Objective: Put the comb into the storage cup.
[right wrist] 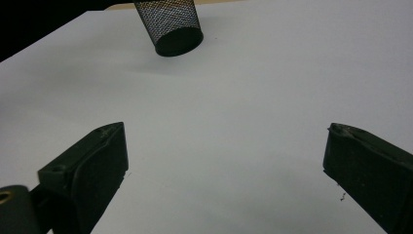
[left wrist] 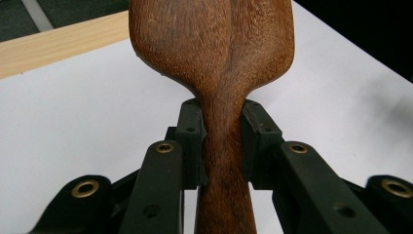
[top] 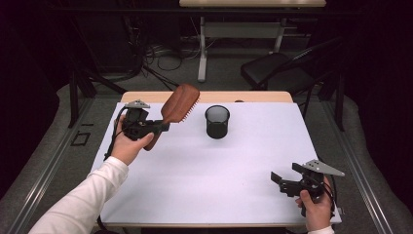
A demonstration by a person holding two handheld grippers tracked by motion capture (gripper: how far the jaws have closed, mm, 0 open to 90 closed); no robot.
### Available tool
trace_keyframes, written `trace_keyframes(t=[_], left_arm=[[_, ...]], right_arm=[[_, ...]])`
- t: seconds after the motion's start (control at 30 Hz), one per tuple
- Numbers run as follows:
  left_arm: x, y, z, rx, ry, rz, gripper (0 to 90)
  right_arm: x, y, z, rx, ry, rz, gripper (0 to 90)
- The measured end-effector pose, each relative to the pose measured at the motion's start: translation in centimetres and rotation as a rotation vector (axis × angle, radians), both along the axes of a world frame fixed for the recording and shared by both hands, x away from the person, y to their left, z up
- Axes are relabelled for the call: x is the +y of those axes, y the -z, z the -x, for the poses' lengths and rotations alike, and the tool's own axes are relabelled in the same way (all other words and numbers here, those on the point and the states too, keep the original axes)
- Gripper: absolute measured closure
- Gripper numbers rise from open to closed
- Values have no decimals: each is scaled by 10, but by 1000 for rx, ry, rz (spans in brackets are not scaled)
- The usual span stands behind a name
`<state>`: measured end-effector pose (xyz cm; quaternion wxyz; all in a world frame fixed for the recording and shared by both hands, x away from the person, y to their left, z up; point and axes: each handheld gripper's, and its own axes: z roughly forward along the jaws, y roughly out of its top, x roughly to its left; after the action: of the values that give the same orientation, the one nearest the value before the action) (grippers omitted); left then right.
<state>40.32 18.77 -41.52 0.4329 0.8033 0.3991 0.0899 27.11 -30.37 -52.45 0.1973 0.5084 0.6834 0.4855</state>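
Hairbrush first: the brown wooden paddle hairbrush (top: 178, 106) with pale bristles is already off the table, clamped by its narrow handle in your left gripper (top: 157, 127). In the left gripper view the two black pads press on either side of the wooden neck just below where it widens into the head (left wrist: 214, 44), so that grip looks firm. From above, the brush head tilts up and away from you, bristles facing right, towards the cup but not yet over it.

Nearest you, your right gripper (top: 278, 181) hovers low over the front right part of the white table top (top: 204, 170). Its jaws stand wide apart with nothing between them, as the right gripper view shows bare table between the two black fingers (right wrist: 92, 165).

Further out, the black wire-mesh pen cup (top: 217, 121) stands upright near the middle of the far half of the table, and looks empty as far as you can see.

By my reading, the pick-up is done and the placing is left: you would carry the brush across and lower it, probably handle first, into the cup, then let go.

Count: one hairbrush, one mesh cup, two grippers, one table.
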Motion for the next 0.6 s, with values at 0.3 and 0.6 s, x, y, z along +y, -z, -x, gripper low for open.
trace_keyframes(t=[0.3, 0.6], left_arm=[[-11, -5, 1, -14, 20, 17, 724], [-16, -8, -3, -16, 34, 24, 724]], right_arm=[[4, -2, -3, 24, -6, 24, 0], [8, -3, -5, 45, 0, 3, 0]])
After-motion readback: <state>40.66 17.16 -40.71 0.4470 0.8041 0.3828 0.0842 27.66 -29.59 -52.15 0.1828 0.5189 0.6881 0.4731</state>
